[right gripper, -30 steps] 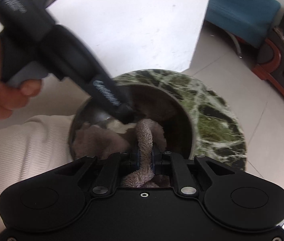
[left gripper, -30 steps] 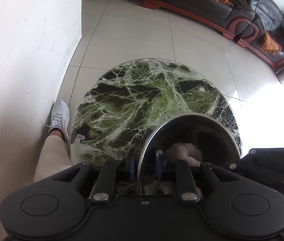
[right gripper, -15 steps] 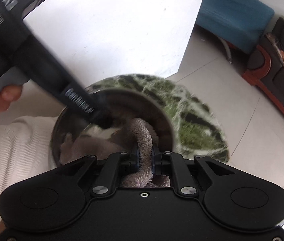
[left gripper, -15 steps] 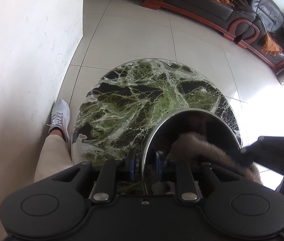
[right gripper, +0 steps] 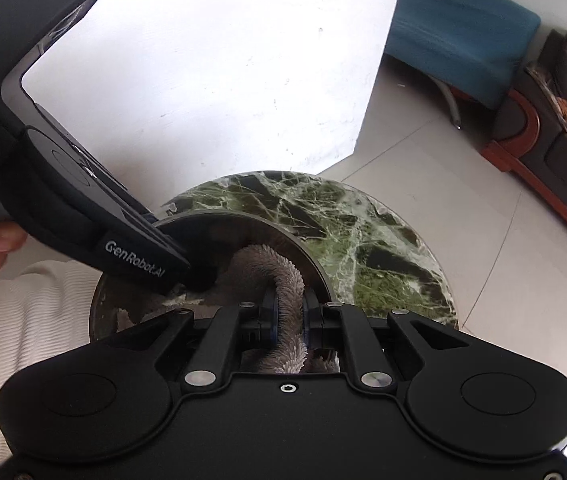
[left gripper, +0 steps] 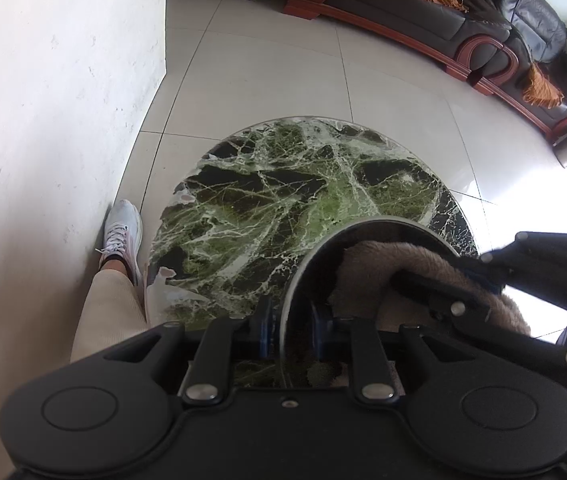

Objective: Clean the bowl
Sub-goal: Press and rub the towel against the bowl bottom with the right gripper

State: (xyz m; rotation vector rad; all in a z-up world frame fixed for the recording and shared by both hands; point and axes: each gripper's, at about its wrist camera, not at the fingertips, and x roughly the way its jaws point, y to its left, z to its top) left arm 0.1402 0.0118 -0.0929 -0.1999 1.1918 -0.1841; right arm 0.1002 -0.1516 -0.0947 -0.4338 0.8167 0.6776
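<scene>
Left tool (left gripper: 292, 330): narrow, jaws clamped on the rim of the metal bowl (left gripper: 307, 264), one blue pad outside the wall, one inside. Bowl is tipped up on edge, its opening facing the right tool, and sits over the near-right edge of the round green marble table (left gripper: 283, 200). Can't tell whether the bowl bottom touches the table or is held just clear.

Right tool (right gripper: 286, 316): clamped tight on a fold of the brown fluffy cloth (right gripper: 279, 276). The fold arches up out of the jaws and curls over into the bowl (right gripper: 243, 224); more cloth is bunched against the inner wall, with reflections of it in the metal. In the left wrist view the right tool (left gripper: 491, 284) comes in from the right edge with the cloth (left gripper: 375, 264) draped over its fingers and pressed into the bowl's interior.

In the right wrist view the left tool (right gripper: 187, 256) reaches down from upper left to the bowl's near rim, the body marked "GenRobotAI", with the person's fingers (right gripper: 1, 236) on its handle at the left edge.

Around: white wall (left gripper: 43, 120) left of the table, tiled floor (left gripper: 263, 68), dark leather sofa (left gripper: 463, 12) with wood trim and orange throws at the back, teal chair (right gripper: 459, 36) by the wall. Person's cream trouser leg (left gripper: 107, 312) and white sneaker (left gripper: 121, 228) are beside the table, against the wall.
</scene>
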